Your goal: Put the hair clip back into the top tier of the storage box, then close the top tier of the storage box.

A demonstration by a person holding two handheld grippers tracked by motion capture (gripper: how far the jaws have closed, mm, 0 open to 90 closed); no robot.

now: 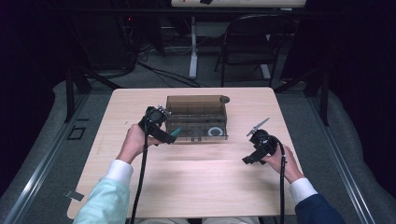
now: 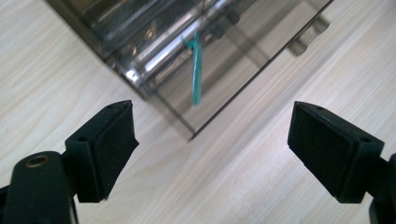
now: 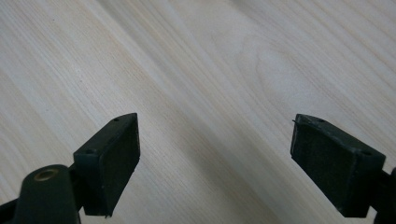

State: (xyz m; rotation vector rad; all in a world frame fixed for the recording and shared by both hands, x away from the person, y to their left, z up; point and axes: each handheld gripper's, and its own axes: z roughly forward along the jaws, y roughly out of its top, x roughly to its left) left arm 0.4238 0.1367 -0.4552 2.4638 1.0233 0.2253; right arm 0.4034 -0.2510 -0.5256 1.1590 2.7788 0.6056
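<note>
A smoky see-through plastic box (image 1: 196, 114) with drawer-like compartments stands at the middle of the wooden table (image 1: 196, 182). A thin teal strip (image 1: 175, 132) lies at its front left corner, and in the left gripper view the teal strip (image 2: 196, 70) shows through the box (image 2: 154, 42) wall. A white ring (image 1: 215, 131) sits in the box's front right part. My left gripper (image 1: 168, 136) (image 2: 212, 144) is open, just short of the box's corner, holding nothing. Right of the box, my right gripper (image 1: 250, 158) (image 3: 215, 158) hovers open over bare wood.
A dark folding chair (image 1: 252, 42) and a white desk leg (image 1: 193, 46) stand on the floor beyond the table's far edge, with cables near them. Bare wood (image 3: 224, 70) lies under the right gripper.
</note>
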